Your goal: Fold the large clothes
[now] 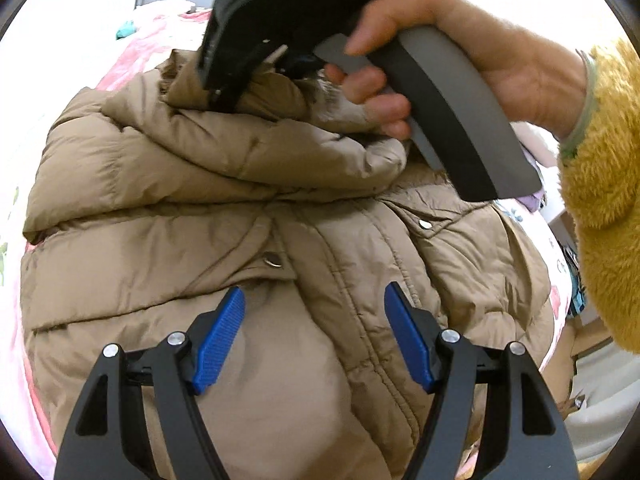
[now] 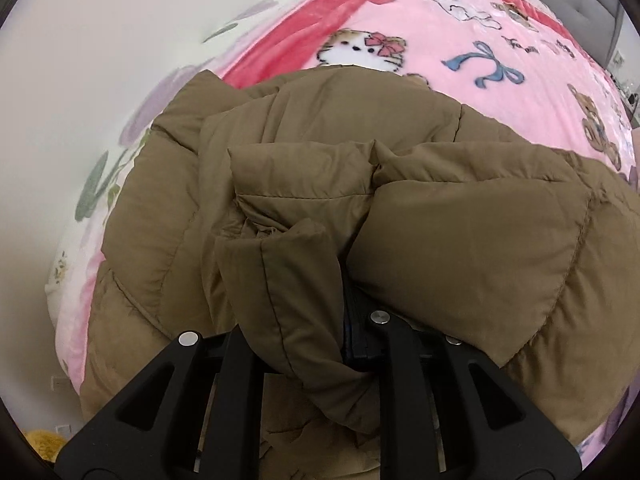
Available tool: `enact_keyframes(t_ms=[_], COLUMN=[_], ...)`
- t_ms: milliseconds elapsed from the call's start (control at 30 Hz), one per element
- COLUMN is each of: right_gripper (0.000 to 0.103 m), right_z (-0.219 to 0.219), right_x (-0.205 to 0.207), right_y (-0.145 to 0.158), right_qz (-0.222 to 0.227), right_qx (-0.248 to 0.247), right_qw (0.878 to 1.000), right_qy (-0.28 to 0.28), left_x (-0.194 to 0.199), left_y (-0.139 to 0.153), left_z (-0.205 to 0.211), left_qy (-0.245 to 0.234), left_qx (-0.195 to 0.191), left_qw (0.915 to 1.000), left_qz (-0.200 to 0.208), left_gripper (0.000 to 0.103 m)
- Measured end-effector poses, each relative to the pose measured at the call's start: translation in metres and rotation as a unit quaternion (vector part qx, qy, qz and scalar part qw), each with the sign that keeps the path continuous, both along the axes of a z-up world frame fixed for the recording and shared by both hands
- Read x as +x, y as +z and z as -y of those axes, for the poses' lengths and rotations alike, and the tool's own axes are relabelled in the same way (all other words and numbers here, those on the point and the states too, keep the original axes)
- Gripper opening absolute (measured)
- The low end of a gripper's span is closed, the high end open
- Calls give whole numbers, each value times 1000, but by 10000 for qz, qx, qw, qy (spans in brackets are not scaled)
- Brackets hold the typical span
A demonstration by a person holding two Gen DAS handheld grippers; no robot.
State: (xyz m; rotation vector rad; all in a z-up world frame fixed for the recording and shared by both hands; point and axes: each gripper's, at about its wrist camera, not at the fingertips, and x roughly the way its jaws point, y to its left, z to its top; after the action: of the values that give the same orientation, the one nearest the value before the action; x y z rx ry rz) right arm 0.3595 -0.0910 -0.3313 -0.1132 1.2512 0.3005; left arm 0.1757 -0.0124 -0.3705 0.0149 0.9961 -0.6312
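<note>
Pink plush blanket covered the bed, printed with a white cat face wearing a red bow at 12 o'clock in the right wrist view, a blue ribbon bow and brown teddy bears toward 2 o'clock, and a line of looping script near 1 o'clock too small to read. A grey padded headboard edged the far corner.

On the blanket lay the coat, tan, quilted and puffy with stitched channels, smooth matte shell fabric, and round metal snaps along its front placket. A tuft of fur trim showed at 12 o'clock in the left wrist view, under the fingers of the right hand.

The left claw hovered over the coat's front, its ribbed blue pads spread wide with nothing between them.

The right claw was clenched on a fold of the coat; the thick quilted fabric bulged up over its black arms and hid the pads. From the left wrist view its black body and grey handle sat at 12 to 2 o'clock, gripped by the hand, whose wrist emerged from a fuzzy mustard-yellow sleeve.
</note>
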Motion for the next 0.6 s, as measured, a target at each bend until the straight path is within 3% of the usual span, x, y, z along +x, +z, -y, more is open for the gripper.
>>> enact_keyframes(t_ms=[200, 333, 600], right_gripper=[15, 17, 18], right_z=[11, 22, 19], right_x=[2, -6, -18], right_y=[16, 33, 32], right_qz=[-266, -67, 38], right_qx=[473, 787, 613], right_qw=[9985, 9968, 9981], right_qy=[-82, -119, 96], left_x=[6, 17, 41], left_y=[6, 14, 28], left_z=[-14, -30, -43], left_qy=[267, 534, 675], left_qx=[44, 97, 346], left_qw=[9996, 9981, 9951], left_qz=[64, 290, 641], left_gripper=[71, 71, 71])
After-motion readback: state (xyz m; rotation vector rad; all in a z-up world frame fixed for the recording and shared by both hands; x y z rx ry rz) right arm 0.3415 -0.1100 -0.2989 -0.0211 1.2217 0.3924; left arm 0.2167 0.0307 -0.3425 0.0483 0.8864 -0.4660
